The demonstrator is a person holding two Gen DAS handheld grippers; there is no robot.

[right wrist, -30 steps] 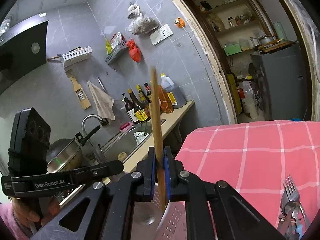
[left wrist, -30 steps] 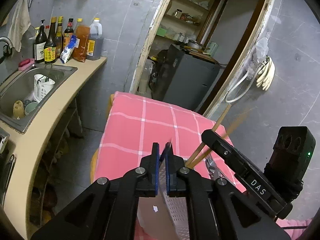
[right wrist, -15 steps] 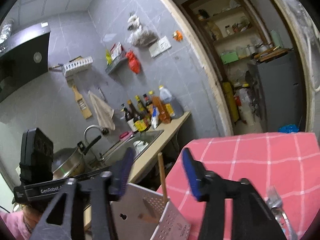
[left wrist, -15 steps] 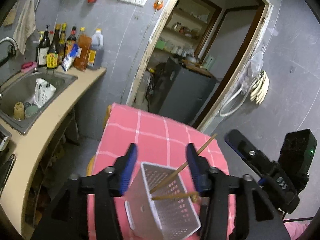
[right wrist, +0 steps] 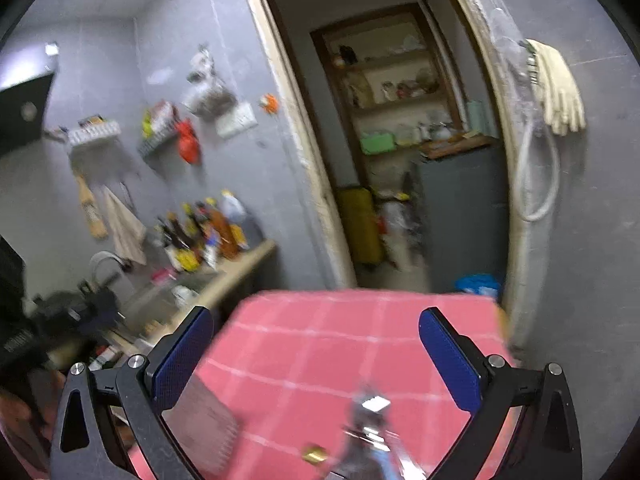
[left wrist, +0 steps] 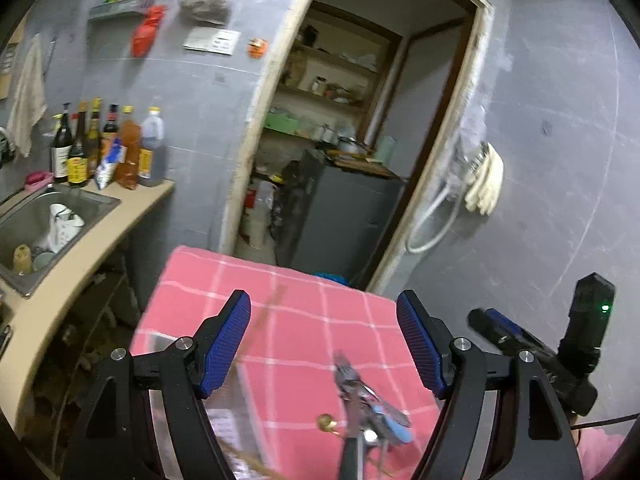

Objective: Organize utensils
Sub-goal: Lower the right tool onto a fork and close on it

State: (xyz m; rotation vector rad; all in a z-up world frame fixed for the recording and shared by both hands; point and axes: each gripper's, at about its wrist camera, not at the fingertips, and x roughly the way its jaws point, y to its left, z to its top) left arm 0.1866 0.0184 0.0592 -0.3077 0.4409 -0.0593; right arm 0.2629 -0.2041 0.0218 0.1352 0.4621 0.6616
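My left gripper (left wrist: 324, 344) is open and empty above the pink checked tablecloth (left wrist: 304, 320). The perforated metal utensil holder (left wrist: 236, 408) stands low between its fingers, with wooden chopsticks (left wrist: 266, 316) leaning out of it. A blurred pile of fork and other cutlery (left wrist: 360, 396) lies on the cloth to the right. My right gripper (right wrist: 316, 352) is open and empty above the same cloth (right wrist: 320, 344); the holder (right wrist: 204, 420) sits lower left, the cutlery (right wrist: 372, 432) lower centre. The right gripper also shows in the left wrist view (left wrist: 532, 356).
A counter (left wrist: 80, 264) with a sink (left wrist: 36, 224) and several bottles (left wrist: 108, 148) runs along the left. An open doorway (left wrist: 344, 160) with a dark cabinet (left wrist: 344, 216) lies beyond the table. Gloves (left wrist: 484, 180) hang on the right wall.
Both grippers opened wide: the left let go of the holder, the right let go of the chopsticks, now resting in the holder. Both then lifted and swung right, toward the cutlery.
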